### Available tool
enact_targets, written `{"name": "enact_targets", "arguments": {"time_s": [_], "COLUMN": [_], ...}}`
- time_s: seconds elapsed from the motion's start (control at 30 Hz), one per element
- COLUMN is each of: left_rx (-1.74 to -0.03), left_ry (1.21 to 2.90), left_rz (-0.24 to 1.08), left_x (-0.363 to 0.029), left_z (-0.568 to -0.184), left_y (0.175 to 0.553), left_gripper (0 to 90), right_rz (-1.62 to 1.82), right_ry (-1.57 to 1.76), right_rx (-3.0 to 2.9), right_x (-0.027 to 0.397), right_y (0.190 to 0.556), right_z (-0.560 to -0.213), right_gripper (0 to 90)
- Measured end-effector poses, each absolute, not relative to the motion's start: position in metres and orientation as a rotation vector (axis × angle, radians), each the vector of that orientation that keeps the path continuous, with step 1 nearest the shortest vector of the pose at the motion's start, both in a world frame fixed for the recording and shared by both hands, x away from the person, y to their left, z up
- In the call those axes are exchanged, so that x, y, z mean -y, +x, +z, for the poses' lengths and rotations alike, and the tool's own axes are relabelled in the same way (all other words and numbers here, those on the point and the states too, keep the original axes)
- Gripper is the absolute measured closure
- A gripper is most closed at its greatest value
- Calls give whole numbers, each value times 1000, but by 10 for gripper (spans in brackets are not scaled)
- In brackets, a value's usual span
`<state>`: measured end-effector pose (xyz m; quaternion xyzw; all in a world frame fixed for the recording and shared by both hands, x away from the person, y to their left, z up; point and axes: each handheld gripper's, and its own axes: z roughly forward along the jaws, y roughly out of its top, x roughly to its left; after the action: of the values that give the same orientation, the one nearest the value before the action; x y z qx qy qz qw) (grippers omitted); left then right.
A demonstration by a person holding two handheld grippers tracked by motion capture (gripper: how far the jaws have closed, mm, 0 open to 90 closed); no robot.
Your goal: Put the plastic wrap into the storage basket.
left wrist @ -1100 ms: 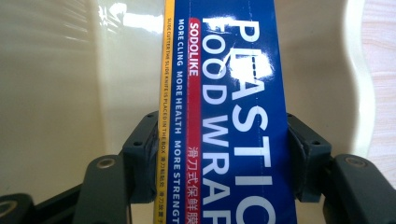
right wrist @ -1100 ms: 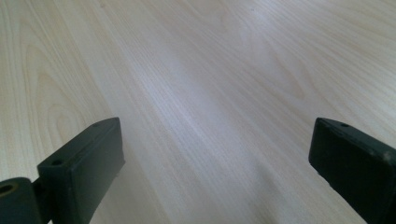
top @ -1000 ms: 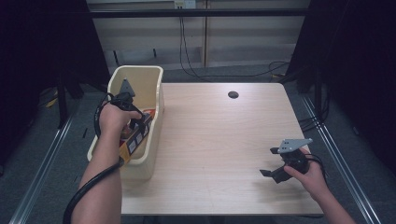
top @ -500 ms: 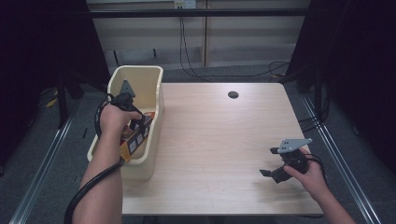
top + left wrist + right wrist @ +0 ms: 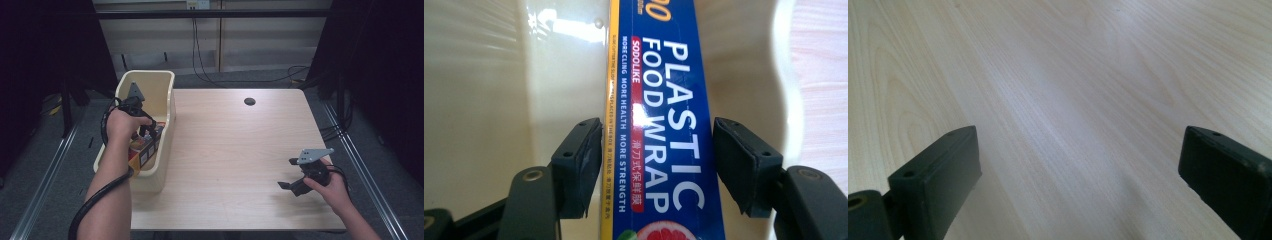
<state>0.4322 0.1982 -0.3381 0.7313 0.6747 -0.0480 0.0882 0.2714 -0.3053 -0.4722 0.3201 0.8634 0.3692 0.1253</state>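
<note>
In the left gripper view the left gripper (image 5: pixel 656 165) is straddling the box (image 5: pixel 664 125) of plastic wrap, jaws parted and just off its two long edges, not clamping; since a second ago the left hand (image 5: pixel 122 125) is sitting a shade lower in the bin (image 5: pixel 162 95), little else is differing. The box is lying inside the bin at the table's (image 5: pixel 235 150) nine o'clock, long axis running twelve to six; the right gripper (image 5: pixel 290 186) is gaping over bare wood at four o'clock.
</note>
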Motion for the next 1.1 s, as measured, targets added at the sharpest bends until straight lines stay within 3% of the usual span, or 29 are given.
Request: {"name": "enact_targets", "arguments": {"time_s": [0.57,1.1], "left_rx": [-1902,-1757], "left_ry": [2150,2177], "left_rz": [-94,-84], "left_x": [-192,-164], "left_z": [-310,-290], "left_y": [431,426], "left_gripper": [304,254], "right_rz": [1075,1084], "right_ry": [936,932], "right_rx": [-2518,-2516], "right_x": [305,304], "right_y": [271,270], "right_z": [-471,-469], "right_gripper": [32,31]}}
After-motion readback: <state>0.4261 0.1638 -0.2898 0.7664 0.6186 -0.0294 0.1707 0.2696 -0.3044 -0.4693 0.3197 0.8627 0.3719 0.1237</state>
